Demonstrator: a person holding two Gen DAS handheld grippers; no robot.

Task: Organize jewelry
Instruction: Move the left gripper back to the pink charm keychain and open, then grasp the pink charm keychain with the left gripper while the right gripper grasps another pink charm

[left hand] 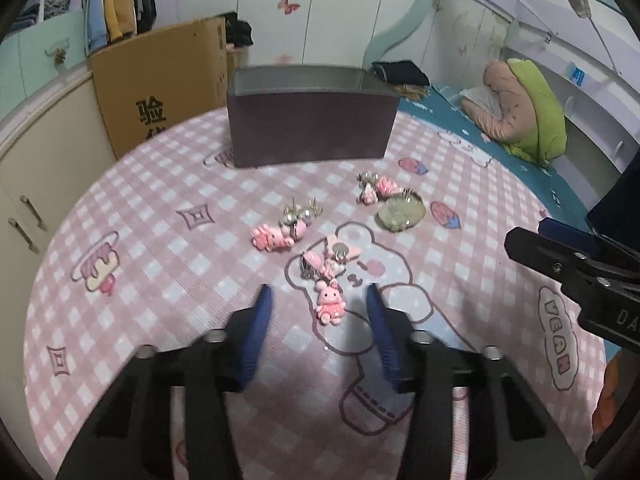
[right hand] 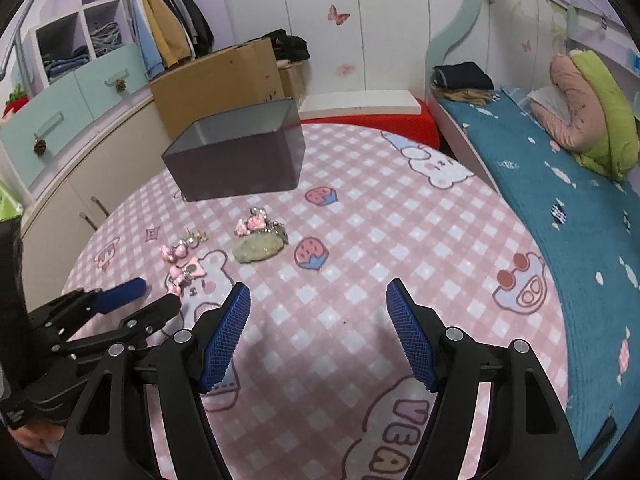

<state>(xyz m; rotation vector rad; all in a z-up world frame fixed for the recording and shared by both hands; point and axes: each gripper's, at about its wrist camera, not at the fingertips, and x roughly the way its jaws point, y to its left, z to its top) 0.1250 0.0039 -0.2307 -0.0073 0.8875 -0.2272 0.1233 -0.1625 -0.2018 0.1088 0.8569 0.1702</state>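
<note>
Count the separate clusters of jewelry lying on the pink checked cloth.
3, though pieces overlap: a pink-and-pearl cluster left of centre, a pink bunny charm cluster nearest the left gripper, and a cluster with a pale green stone on the right.

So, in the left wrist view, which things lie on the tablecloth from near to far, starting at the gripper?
left gripper → pink bunny charm → pink bear charm → green round brooch → dark open box
</note>
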